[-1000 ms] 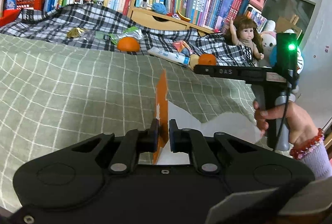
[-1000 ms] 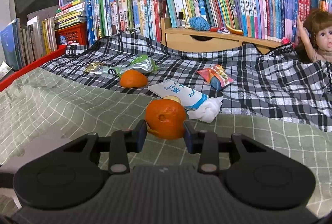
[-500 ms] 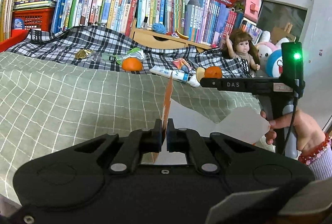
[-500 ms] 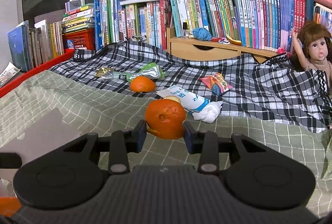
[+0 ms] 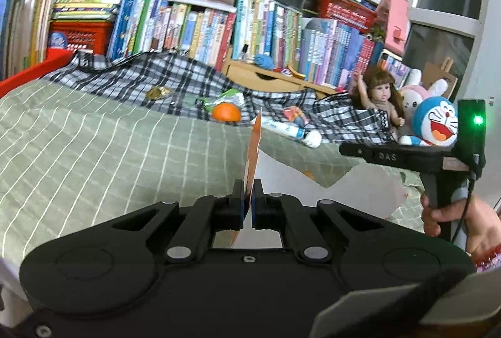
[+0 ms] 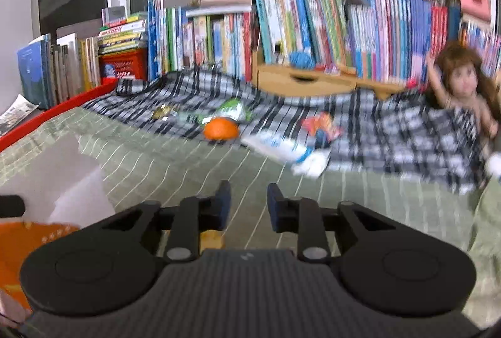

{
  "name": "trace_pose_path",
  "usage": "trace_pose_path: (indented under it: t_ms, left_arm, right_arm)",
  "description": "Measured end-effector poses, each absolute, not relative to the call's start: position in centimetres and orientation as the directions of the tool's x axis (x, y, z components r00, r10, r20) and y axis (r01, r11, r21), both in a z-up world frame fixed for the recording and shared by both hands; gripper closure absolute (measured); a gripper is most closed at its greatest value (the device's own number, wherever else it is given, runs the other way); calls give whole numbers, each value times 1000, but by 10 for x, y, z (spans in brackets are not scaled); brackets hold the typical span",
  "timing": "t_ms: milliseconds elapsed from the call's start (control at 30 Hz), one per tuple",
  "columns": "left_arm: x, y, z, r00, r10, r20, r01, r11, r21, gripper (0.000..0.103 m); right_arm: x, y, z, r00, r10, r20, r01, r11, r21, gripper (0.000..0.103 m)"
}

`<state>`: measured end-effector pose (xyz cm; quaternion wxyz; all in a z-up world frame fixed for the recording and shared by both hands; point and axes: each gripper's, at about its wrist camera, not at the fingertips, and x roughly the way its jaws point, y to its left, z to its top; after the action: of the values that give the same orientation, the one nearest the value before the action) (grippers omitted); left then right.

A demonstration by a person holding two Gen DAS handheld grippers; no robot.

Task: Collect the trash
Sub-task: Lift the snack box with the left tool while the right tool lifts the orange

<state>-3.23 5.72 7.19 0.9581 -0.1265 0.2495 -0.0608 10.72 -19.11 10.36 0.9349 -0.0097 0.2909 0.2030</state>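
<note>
Gone from between the right gripper [image 6: 246, 203] fingers is the orange; its jaws have just narrowed, empty. Left gripper [image 5: 249, 206] pinches the paper bag [image 5: 255, 143] rim, holding it open at centre frame.

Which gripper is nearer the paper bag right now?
Left. The left gripper is shut on the paper bag, pinching its orange edge. The right gripper is open and empty, off to the bag's right above the bed.
</note>
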Motion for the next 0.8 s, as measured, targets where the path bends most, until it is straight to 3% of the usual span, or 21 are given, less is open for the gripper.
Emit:
trace_pose_path:
  t_ms: [33, 100, 167, 433, 533, 600, 800]
  left_arm:
    - [-34, 59, 71, 866, -179, -466, 49, 960, -276, 99]
    - [-38, 62, 68, 866, -174, -469, 41, 959, -280, 99]
    - [-41, 64, 66, 865, -168, -473, 31, 959, -283, 99]
    - [-42, 73, 57, 855, -159, -494, 9, 956, -293, 98]
    - [-39, 78, 56, 852, -152, -501, -4, 955, -297, 98]
    - [-37, 81, 55, 850, -148, -506, -14, 953, -302, 98]
    - [-40, 86, 56, 857, -129, -500, -28, 955, -295, 98]
  right_arm:
    - [104, -190, 101, 742, 383, -550, -395, 913, 103, 68]
    - [96, -186, 97, 731, 393, -557, -414, 905, 95, 23]
    - [90, -180, 94, 739, 389, -550, -417, 905, 80, 0]
    - [104, -146, 58, 719, 307, -623, -437, 897, -62, 0]
    - [115, -143, 41, 697, 313, -645, -430, 902, -27, 25]
    - [119, -145, 33, 701, 324, -635, -413, 911, 9, 57]
    - [110, -149, 40, 687, 357, -633, -421, 906, 55, 61]
